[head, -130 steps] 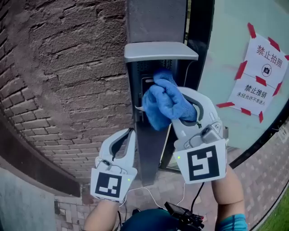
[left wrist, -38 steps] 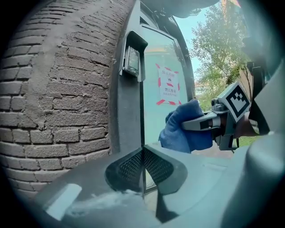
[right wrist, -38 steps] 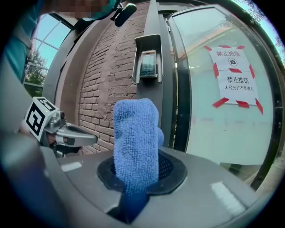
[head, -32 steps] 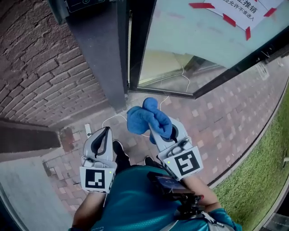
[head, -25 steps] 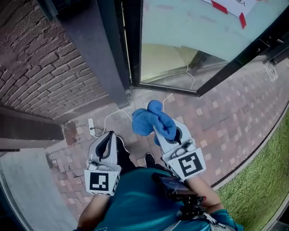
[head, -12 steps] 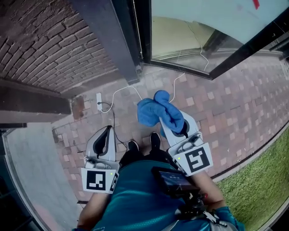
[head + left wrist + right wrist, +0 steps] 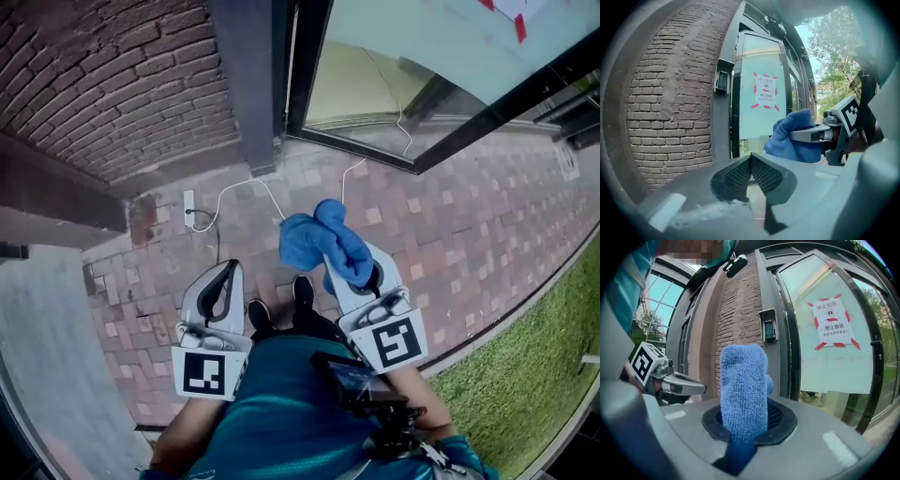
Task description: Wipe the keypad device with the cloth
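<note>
The keypad device (image 7: pixel 723 81) hangs on a dark post between the brick wall and a glass door, well ahead of both grippers; the right gripper view also catches the keypad device (image 7: pixel 768 324). It is out of the head view. My right gripper (image 7: pixel 349 270) is shut on a bunched blue cloth (image 7: pixel 322 244), held low over the paving in front of the person's body. The cloth (image 7: pixel 743 390) stands up between the jaws. My left gripper (image 7: pixel 226 277) hangs beside it, shut and empty, its pads (image 7: pixel 761 173) meeting at a point.
A white notice with red tape (image 7: pixel 764 91) is stuck on the glass door. A white cable and power strip (image 7: pixel 190 208) lie on the brick paving by the dark post (image 7: pixel 248 84). Grass (image 7: pixel 525 375) borders the paving at right. The person's shoes (image 7: pixel 302 291) show below.
About five seconds ago the cloth was pressed on the keypad. Since then both grippers have come down and back from it, and the head view has tipped down to the paving.
</note>
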